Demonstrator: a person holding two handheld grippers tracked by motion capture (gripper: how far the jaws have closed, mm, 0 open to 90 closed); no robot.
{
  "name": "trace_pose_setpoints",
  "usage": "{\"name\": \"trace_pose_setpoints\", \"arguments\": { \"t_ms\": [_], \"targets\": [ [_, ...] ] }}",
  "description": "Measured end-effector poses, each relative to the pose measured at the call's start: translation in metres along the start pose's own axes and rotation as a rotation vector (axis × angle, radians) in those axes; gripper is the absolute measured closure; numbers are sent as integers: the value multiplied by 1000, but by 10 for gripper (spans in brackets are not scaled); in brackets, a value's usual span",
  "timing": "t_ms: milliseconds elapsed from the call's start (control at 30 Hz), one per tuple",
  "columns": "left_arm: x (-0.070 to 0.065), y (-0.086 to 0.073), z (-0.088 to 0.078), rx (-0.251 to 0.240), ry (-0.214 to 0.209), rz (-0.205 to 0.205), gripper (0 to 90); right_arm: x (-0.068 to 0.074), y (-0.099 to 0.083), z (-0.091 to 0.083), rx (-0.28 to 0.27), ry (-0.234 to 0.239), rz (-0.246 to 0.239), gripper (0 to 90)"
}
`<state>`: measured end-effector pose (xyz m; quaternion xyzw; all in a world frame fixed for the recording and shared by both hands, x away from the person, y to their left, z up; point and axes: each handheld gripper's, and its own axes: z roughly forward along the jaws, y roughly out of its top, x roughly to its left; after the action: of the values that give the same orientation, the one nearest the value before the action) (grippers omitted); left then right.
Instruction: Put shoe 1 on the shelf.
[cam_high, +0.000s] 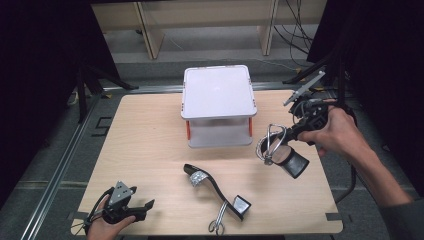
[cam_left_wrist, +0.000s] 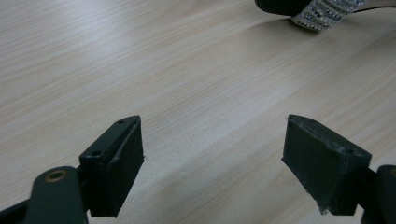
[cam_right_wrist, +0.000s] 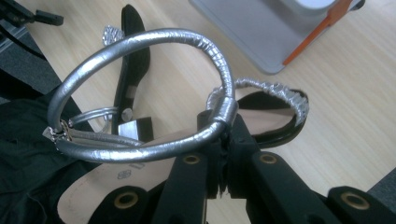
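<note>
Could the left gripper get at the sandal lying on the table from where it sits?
Probably yes: the left gripper is open, and bare table lies between it and the sandal.

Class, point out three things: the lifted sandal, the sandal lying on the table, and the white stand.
lifted sandal (cam_high: 292, 161), high view, its block heel.
sandal on the table (cam_high: 216, 185), high view, its black sole.
white stand (cam_high: 217, 91), high view, its top shelf.
</note>
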<state>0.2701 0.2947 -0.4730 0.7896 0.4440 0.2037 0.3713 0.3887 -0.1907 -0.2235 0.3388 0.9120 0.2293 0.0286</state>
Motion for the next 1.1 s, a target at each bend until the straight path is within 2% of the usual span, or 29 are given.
{"name": "trace_pose_setpoints", "arguments": {
  "t_ms": [100, 167, 200, 367, 500, 600, 733, 767, 800, 833, 900, 933, 967, 1033, 1100],
  "targets": [
    [1, 0, 0, 6, 5, 7, 198, 0, 10, -5, -1, -13, -20, 879],
    [-1, 0, 0, -8, -4, -8, 198, 2, 16, -9, 3, -12, -15, 879],
    [0, 0, 0, 3, 3, 5, 198, 4, 23, -13, 5, -12, -16, 879],
    [1, 0, 0, 4, 4, 7, 198, 10, 33, -20, -5, -14, -28, 879],
    [1, 0, 0, 5, 4, 8, 198, 18, 51, -28, -23, -11, -76, 879],
    [1, 0, 0, 5, 4, 7, 198, 22, 60, -32, -24, -7, -78, 879],
    [1, 0, 0, 5, 3, 7, 199, 30, 78, -42, -39, -8, -111, 879],
    [1, 0, 0, 4, 2, 8, 198, 34, 88, -47, -42, -19, -126, 880],
    [1, 0, 0, 5, 2, 8, 198, 34, 88, -47, -42, -19, -126, 880],
    [1, 0, 0, 8, 2, 7, 198, 37, 99, -50, -49, -23, -134, 880],
    [1, 0, 0, 2, -3, -2, 198, 37, 105, -52, -59, -31, -145, 880],
    [1, 0, 0, 4, -1, -1, 198, 39, 112, -53, -64, -34, -148, 880],
    [1, 0, 0, 3, -3, -2, 199, 40, 126, -54, -71, -52, -150, 880],
    [2, 0, 0, 7, -1, 2, 198, 39, 131, -54, -72, -60, -160, 880],
    [1, 0, 0, 7, -2, 3, 198, 38, 145, -53, -82, -74, -141, 880]
  ]
}}
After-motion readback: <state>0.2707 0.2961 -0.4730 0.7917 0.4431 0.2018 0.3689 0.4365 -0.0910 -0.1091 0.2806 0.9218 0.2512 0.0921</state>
